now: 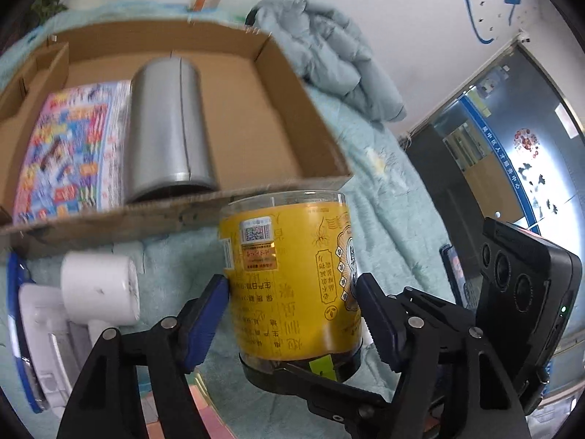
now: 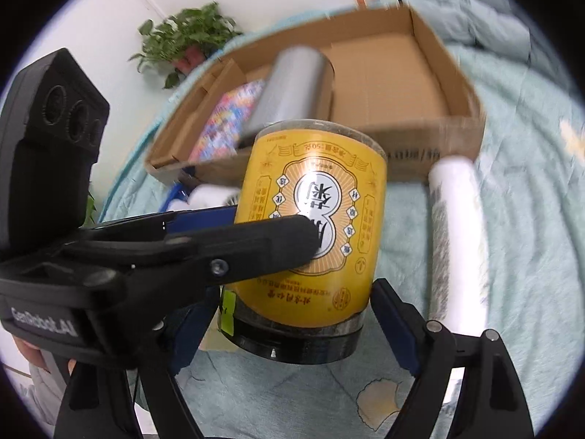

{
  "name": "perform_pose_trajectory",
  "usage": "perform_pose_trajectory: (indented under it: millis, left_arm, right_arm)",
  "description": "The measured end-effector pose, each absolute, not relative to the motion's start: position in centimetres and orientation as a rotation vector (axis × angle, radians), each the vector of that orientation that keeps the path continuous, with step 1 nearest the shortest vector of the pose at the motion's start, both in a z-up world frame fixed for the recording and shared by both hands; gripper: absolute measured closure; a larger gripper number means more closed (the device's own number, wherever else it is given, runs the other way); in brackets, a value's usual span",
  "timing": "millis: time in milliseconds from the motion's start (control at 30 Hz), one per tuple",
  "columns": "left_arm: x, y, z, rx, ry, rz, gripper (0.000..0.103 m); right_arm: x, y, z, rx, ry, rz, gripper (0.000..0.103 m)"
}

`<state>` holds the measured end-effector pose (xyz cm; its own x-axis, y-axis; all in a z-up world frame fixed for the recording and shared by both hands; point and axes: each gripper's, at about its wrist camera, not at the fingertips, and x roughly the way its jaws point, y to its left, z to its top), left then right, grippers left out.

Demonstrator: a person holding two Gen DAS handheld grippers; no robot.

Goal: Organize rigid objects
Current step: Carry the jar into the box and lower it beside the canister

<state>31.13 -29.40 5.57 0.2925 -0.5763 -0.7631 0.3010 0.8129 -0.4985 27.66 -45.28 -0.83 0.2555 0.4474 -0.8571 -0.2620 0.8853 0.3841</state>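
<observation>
In the left wrist view, a cardboard box (image 1: 263,84) fills the upper left of the frame, resting on a pale green bed cover (image 1: 395,197). Inside it lie a colourful flat package (image 1: 69,146) at the far left and a silver cylinder (image 1: 170,128) beside it, its long axis running away from the camera. The right half of the box floor is bare.

Lower centre, a yellow jar (image 1: 289,278) is held upside down, black lid at the bottom, its long axis roughly vertical. The left tongs (image 1: 292,303) are closed on it, one blue pad pressed to each side of the label. The jar sits just in front of the box's near wall, so the box lies ahead and above.

In the right wrist view, the right tongs (image 2: 292,314) straddle the jar's lid end, spread wide; the right pad looks just clear, and contact on the left is hidden. The left tongs appear to carry the jar.
</observation>
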Motion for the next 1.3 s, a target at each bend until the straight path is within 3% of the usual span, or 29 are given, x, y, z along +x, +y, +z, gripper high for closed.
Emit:
perform_pose_trajectory:
  millis: [100, 200, 467, 633, 667, 933, 1300]
  left_arm:
    - [31.3, -29.3, 8.5, -0.265, 1.063, -0.599, 0.041]
    - [32.2, -29.0, 10.6, -0.263, 1.023, -0.608, 0.054]
    - [37.0, -28.4, 10.6, -0.297, 1.036, -0.615, 0.056]
    - [38.6, -27.9, 7.4, -0.391, 1.124, -0.624, 0.027]
    - [38.8, -27.9, 7.2, -0.388, 1.125, -0.623, 0.025]
    - [39.9, -30.3, 5.7, -0.331, 1.164, -0.647, 0.02]
    - [43.6, -31.8, 10.9, -0.238, 1.084, -0.606, 0.02]
  right_arm:
    - [28.6, -45.2, 1.4, 0.137, 1.166, 0.484, 0.019]
    - [30.1, -45.2, 2.9, 0.102, 1.123, 0.462, 0.019]
    - [33.8, -44.8, 3.0, 0.045, 1.101, 0.457, 0.021]
    - [34.6, -45.6, 1.2, 0.11, 1.164, 0.48, 0.022]
    - [34.6, -45.6, 1.2, 0.11, 1.162, 0.481, 0.022]
    - [34.1, -45.3, 1.6, 0.102, 1.16, 0.496, 0.022]
    - [37.7, -45.9, 5.2, 0.113, 1.093, 0.539, 0.022]
